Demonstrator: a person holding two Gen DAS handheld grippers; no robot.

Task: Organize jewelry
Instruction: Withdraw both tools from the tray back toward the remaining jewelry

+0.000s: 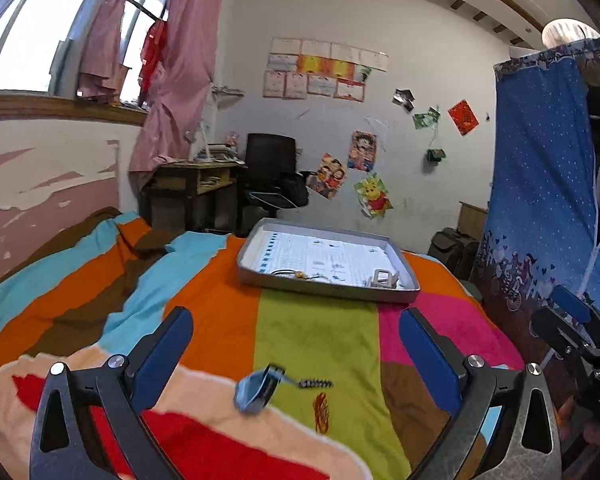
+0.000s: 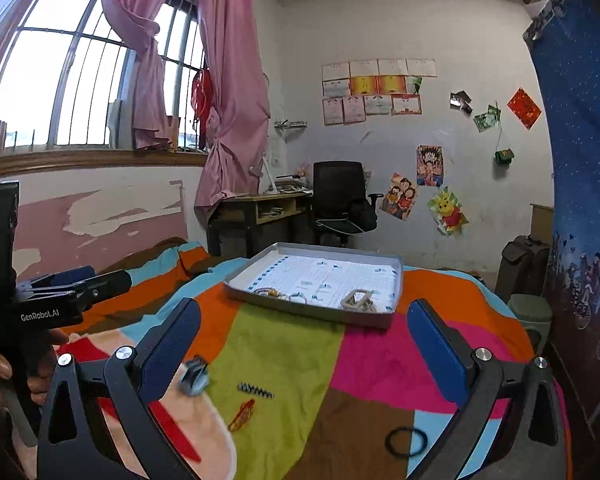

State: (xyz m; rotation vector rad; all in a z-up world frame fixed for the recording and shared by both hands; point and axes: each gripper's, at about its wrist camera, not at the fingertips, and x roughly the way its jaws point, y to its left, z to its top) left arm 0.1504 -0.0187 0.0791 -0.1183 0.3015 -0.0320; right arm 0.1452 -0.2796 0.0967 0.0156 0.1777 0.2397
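Both hand-held grippers, left [image 1: 296, 354] and right [image 2: 304, 346], hover released and empty over the bed [image 1: 316, 332], likely poised to collect. A grey clip [image 2: 194, 378], a small comb [image 2: 256, 391], a red clip [image 2: 242, 415] and a black ring [image 2: 406, 440] lie loose on the blanket. The tray [image 2: 236, 280] beyond them already holds several pieces, so it seems the sorting spot.

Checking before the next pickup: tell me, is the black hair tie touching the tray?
Apart. The right wrist view shows the black hair tie near the camera, with bare blanket between it and the tray.
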